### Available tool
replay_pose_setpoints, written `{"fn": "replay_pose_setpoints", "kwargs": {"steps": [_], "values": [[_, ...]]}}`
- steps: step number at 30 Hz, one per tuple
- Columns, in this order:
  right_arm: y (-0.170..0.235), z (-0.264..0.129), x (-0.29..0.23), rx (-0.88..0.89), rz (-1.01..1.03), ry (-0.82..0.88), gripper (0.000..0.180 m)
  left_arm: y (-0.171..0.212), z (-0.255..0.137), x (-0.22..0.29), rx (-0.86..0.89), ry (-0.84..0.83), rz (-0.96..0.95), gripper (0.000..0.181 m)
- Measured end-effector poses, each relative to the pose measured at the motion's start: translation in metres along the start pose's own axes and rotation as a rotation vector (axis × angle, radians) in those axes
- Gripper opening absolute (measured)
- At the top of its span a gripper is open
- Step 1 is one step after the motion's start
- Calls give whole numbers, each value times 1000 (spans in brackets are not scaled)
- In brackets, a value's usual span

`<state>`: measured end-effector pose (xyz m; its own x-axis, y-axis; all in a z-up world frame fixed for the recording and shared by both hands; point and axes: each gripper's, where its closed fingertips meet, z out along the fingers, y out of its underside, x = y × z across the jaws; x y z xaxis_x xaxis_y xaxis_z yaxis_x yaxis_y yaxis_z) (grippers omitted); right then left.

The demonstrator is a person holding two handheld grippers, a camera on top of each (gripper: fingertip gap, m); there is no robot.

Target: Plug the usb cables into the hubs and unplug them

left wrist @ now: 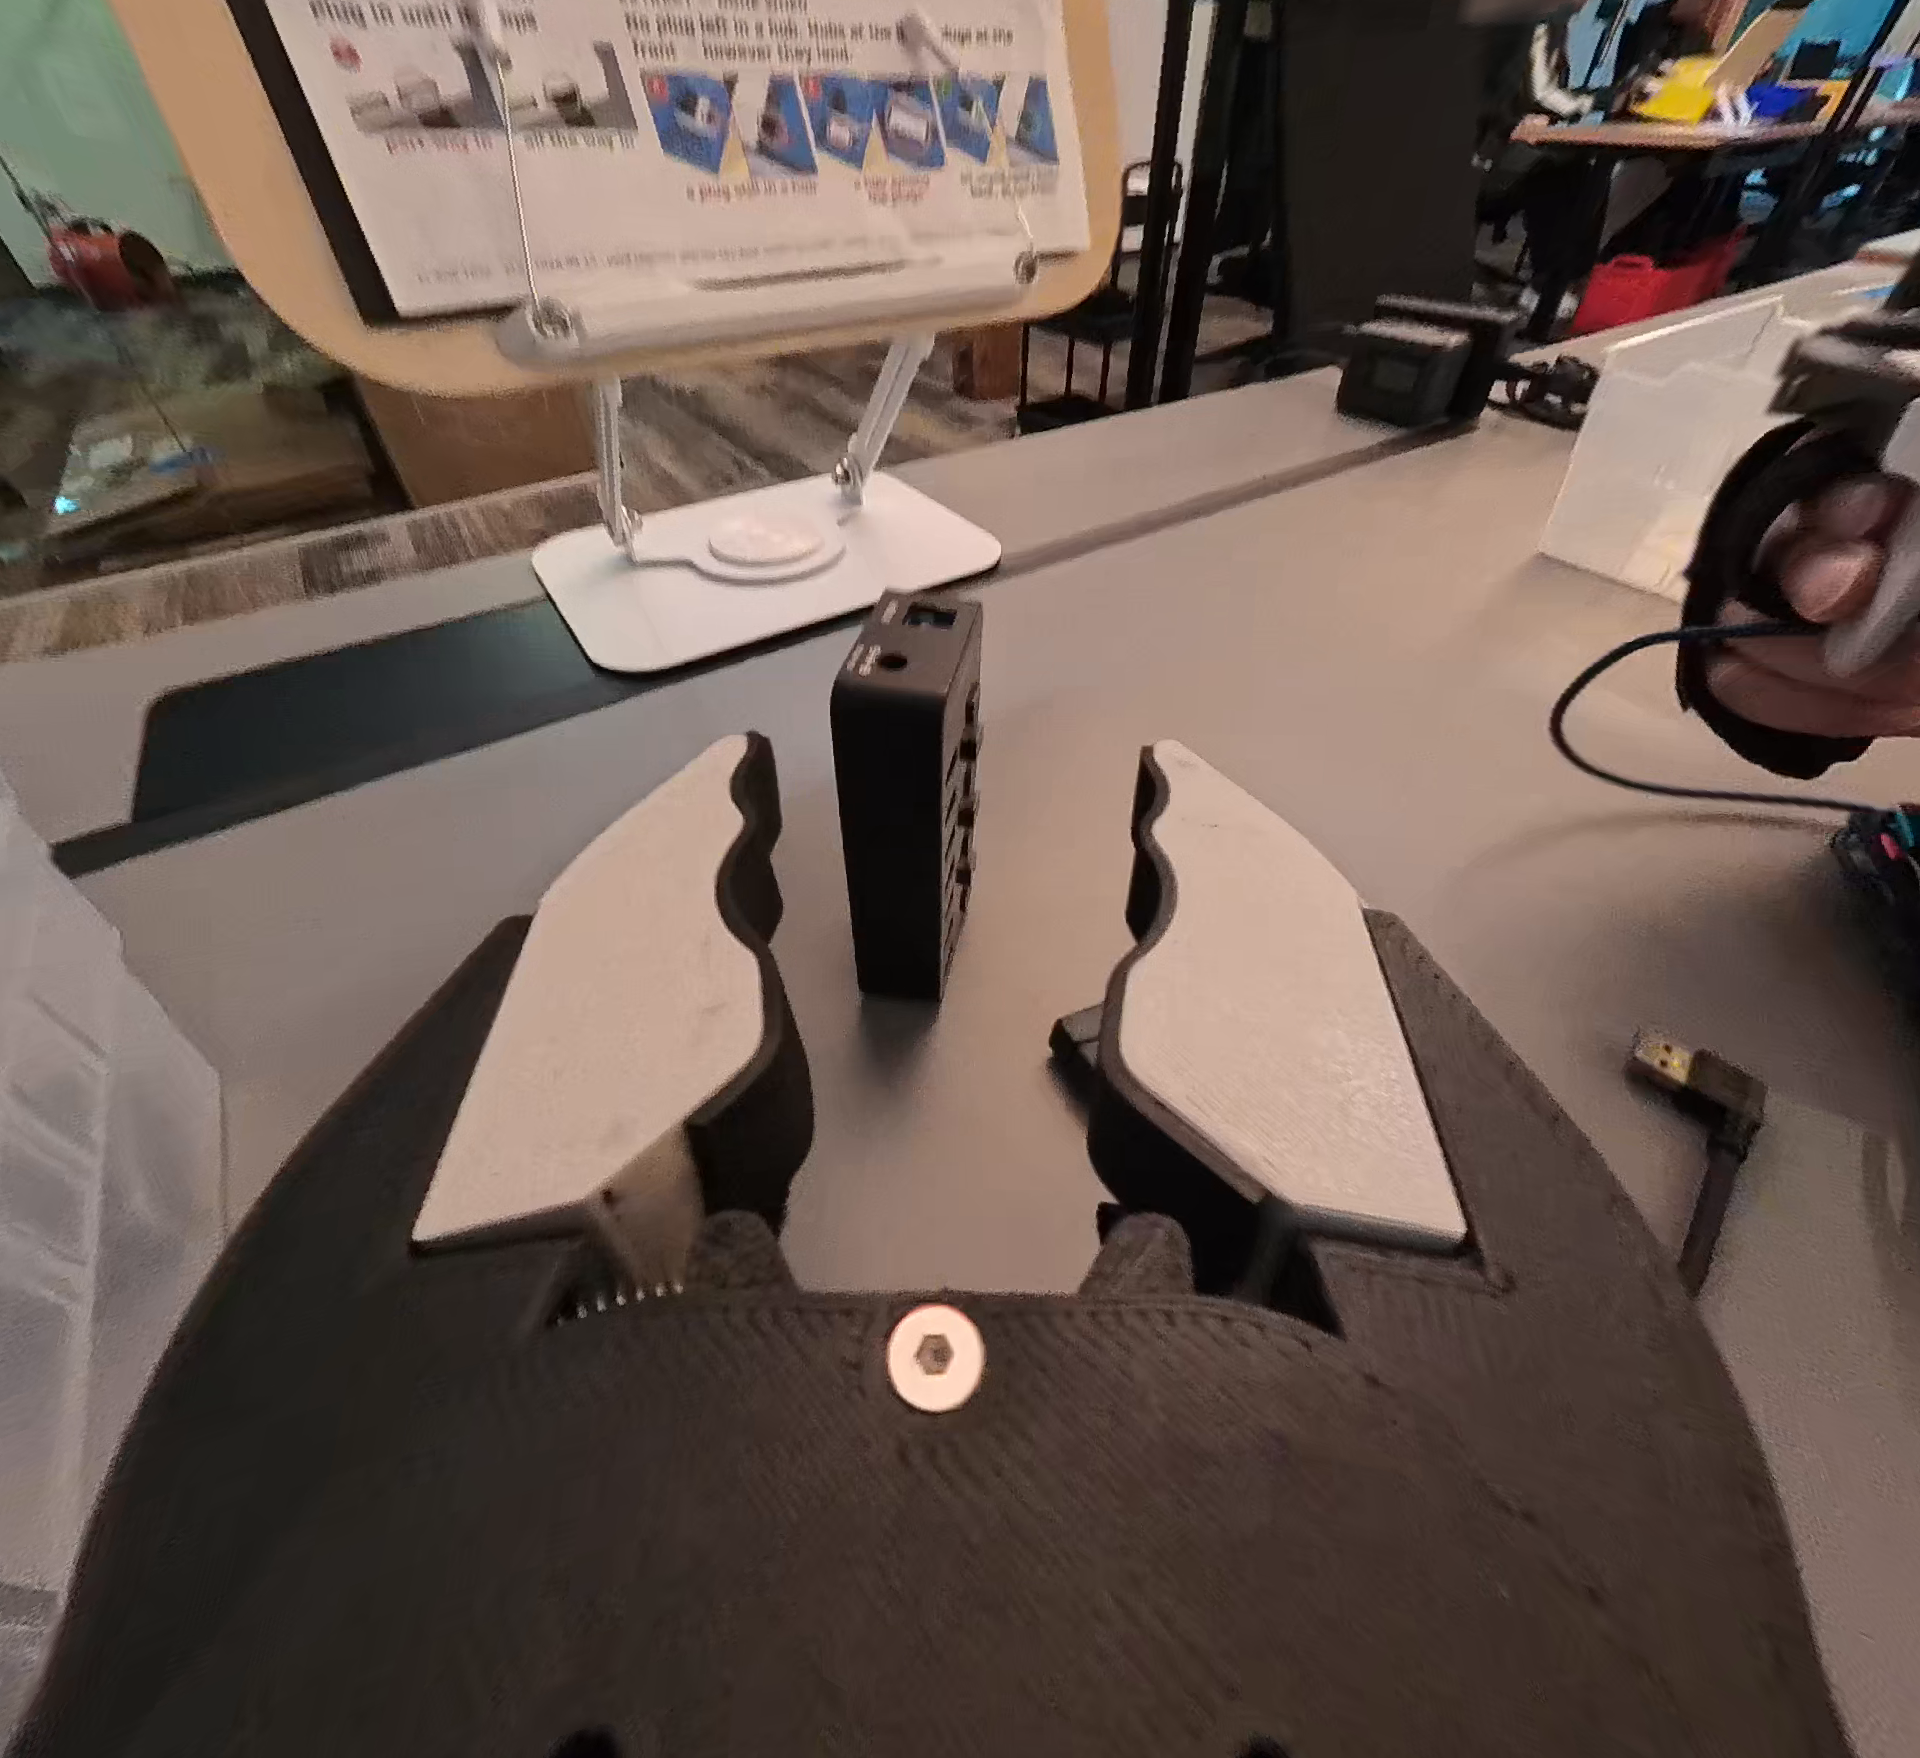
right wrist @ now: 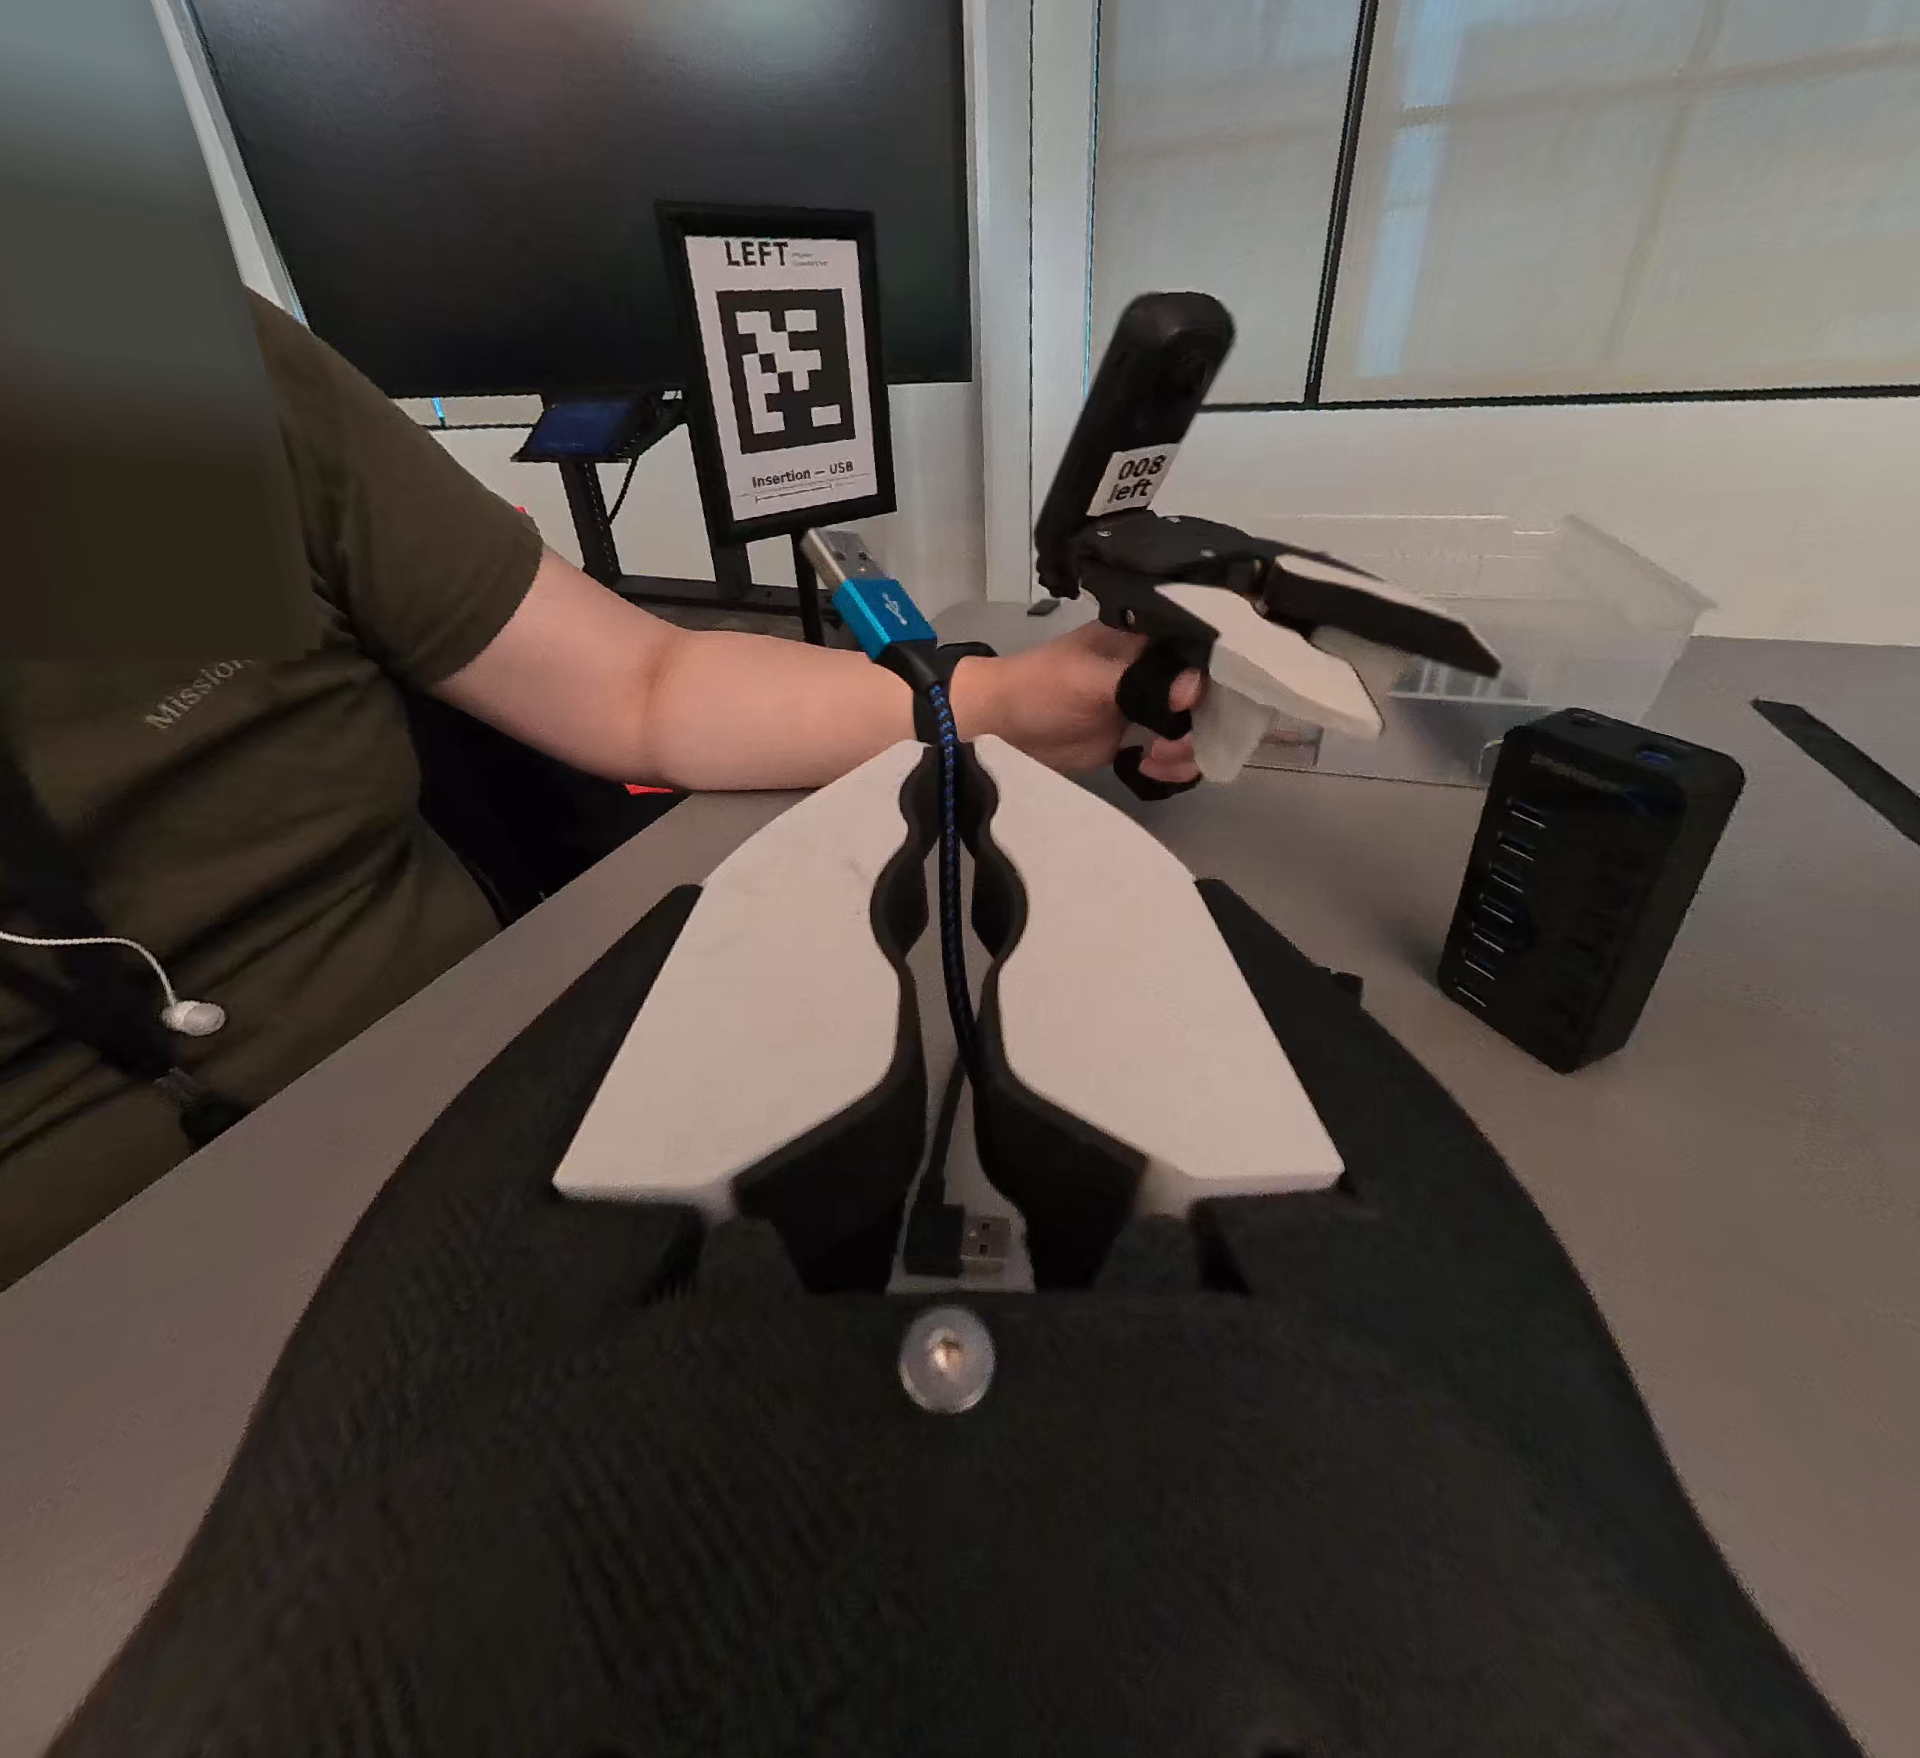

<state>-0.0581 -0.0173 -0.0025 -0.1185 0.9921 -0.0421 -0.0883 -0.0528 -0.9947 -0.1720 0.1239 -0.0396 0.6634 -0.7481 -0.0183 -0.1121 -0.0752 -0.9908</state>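
Left hand-held gripper (left wrist: 956, 752) fills the near frame, fingers spread wide and empty, straddling the black hub (left wrist: 909, 804), which stands on its narrow side on the surface (left wrist: 1299, 628), ports turned to 3 o'clock, probably so a plug can enter sideways. Loose black plug (left wrist: 1694, 1085) lies at 4 o'clock. Right hand-held gripper (right wrist: 948, 752) is pinched onto the braided cable (right wrist: 951, 877), its blue plug (right wrist: 883, 612) sticking out at 12 o'clock. Only the right wrist view shows the hub's port row, at 3 o'clock; the left wrist view blurs it.
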Motion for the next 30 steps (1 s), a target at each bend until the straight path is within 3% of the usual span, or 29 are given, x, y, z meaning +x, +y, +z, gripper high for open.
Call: {"fn": "replay_pose_setpoints", "kwargs": {"steps": [6,11,15,23,26,28,30], "values": [[9,-4,14,-43,-6,87,3,-33,-15,21,136,65,54,58],[4,-19,59,-75,-225,489,3,-65,-28,80,268,241,69,50],[-1,-21,66,-132,-372,641,3,-51,-14,117,147,319,59,52],[12,6,61,-290,-580,690,3,-30,1,125,30,282,53,33],[15,10,61,-316,-596,691,3,-26,1,127,21,302,97,13],[17,10,61,-328,-604,686,3,-26,0,130,28,322,94,14],[19,8,62,-345,-600,694,3,-28,0,129,33,312,80,27]]}}
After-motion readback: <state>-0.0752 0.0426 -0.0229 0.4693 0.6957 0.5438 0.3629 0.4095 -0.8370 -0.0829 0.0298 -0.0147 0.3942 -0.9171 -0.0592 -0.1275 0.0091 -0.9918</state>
